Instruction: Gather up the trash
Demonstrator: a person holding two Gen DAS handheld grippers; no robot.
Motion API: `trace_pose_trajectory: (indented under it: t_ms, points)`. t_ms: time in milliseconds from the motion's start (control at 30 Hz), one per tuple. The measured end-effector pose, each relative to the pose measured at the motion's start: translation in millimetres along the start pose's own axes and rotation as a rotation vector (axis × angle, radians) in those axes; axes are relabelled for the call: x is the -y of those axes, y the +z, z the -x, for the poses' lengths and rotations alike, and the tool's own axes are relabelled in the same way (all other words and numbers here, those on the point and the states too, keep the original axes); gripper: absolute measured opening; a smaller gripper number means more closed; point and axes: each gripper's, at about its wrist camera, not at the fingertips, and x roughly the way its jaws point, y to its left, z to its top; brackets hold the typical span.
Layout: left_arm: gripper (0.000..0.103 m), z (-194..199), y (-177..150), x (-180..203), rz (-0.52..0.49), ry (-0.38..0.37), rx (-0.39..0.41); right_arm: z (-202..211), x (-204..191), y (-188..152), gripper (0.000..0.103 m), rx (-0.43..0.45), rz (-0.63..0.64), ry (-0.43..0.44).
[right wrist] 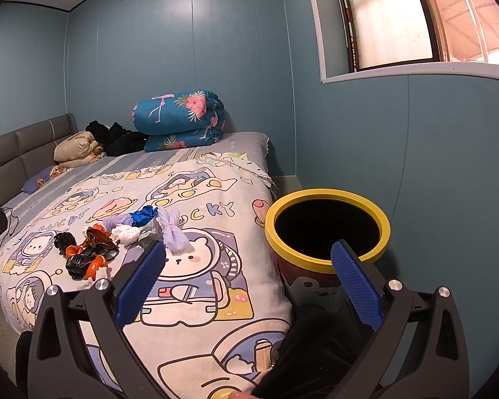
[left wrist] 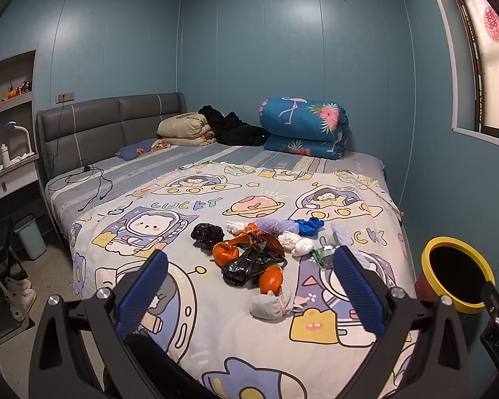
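A pile of trash lies on the cartoon-print bedspread [left wrist: 169,206]: black plastic bags [left wrist: 246,267], orange peels [left wrist: 271,279], white tissue wads [left wrist: 296,242], a blue glove [left wrist: 311,225] and a grey wad [left wrist: 269,306]. The pile also shows in the right wrist view [right wrist: 93,252], with a lilac knitted piece [right wrist: 174,229]. A yellow-rimmed bin [right wrist: 327,226] stands beside the bed's right edge; it also shows in the left wrist view [left wrist: 455,274]. My left gripper [left wrist: 249,266] is open and empty, above the bed short of the pile. My right gripper [right wrist: 248,259] is open and empty, between bed and bin.
A rolled flamingo quilt [left wrist: 304,126], pillows [left wrist: 183,128] and black clothes [left wrist: 233,129] lie at the bed's head. A black cable [left wrist: 89,179] lies on the left of the bed. A small pale bin [left wrist: 31,236] and desk shelves [left wrist: 8,126] stand left of the bed.
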Motion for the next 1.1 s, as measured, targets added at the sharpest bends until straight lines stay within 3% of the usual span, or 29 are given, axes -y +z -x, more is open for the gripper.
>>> trace_pose_trajectory:
  t_ms: [300,533,667,833,1000,1100]
  points:
    - [0.096,-9.7,-2.0,-6.3,0.009,0.013,-0.007,-12.7,-1.3,-0.5,0.095,-0.030,0.001,0.028]
    - [0.096,-53.3,-8.3,-26.2,0.047,-0.006,-0.068,-48.5,-5.4,-4.8,0.095,-0.084,0.017,0.092]
    - [0.096,-89.6,-18.6,-45.4,0.059,-0.039,-0.126,-77.2,-17.4,-4.2,0.095,-0.103,0.076,0.195]
    - [0.096,-132.5,-40.0,-79.5,0.173,-0.067,-0.200,-120.6,-38.4,-2.5,0.095,-0.164,0.158,0.300]
    - [0.096,-171.1,-50.0,-91.5,0.095,-0.073,-0.292,-163.8,-61.9,-4.8,0.095,-0.232,0.198,0.384]
    - [0.096,-192.0,-43.2,-98.6,0.043,-0.082,-0.294,-183.8,-75.0,-4.0,0.095,-0.257,0.214,0.456]
